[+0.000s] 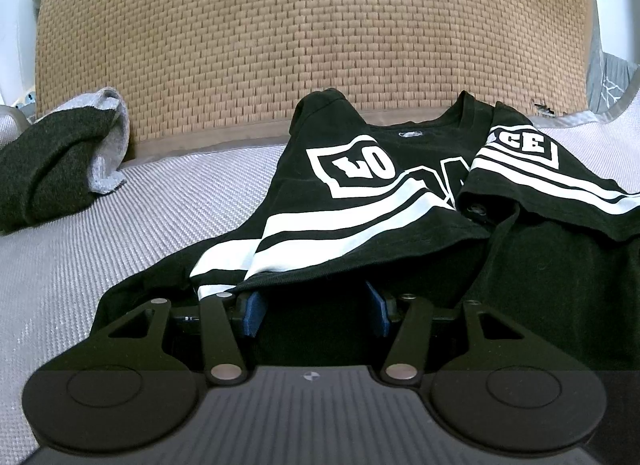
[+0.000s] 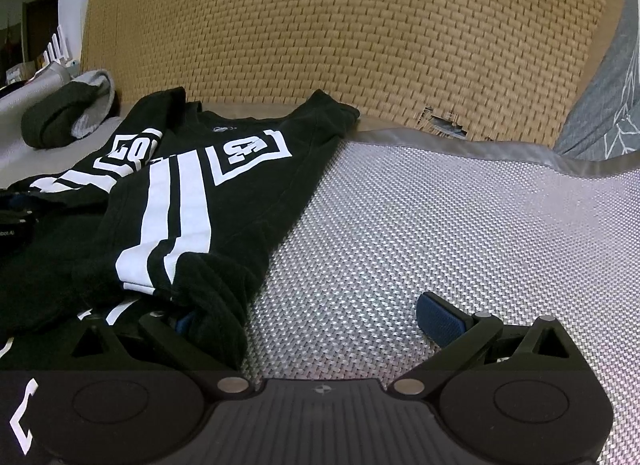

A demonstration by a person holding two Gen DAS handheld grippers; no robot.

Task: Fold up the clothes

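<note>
The left claw (image 1: pixel 316 307) stands with its two blue pads (image 1: pixel 253 315) partly apart, both tucked under the lower hem of the black shirt (image 1: pixel 360 201). Black cloth fills the gap between them, but whether the pads press on it cannot be told. The shirt spreads forward and to the right of this claw, its two sides folded in toward the middle so the white stripes (image 1: pixel 320 225) and block lettering run up to the collar. Ahead and to the left, well apart from the shirt, a dark rolled garment with grey lining (image 1: pixel 60 157) lies on the grey woven cloth (image 1: pixel 120 233). Beyond both rises the brown woven mat (image 1: pixel 304 37).

The right claw (image 2: pixel 312 319) is spread wide. Its right pad (image 2: pixel 438 319) rests over the bare grey woven cloth (image 2: pixel 460 233), while its left pad (image 2: pixel 185 321) is mostly hidden against a bunched fold at the shirt's (image 2: pixel 224 201) edge. The shirt stretches ahead and left of this claw, collar at the far end. Further left sits the dark rolled garment (image 2: pixel 64 117); the left claw's body shows at the left edge. The brown mat (image 2: pixel 340 33) stands behind.
</note>
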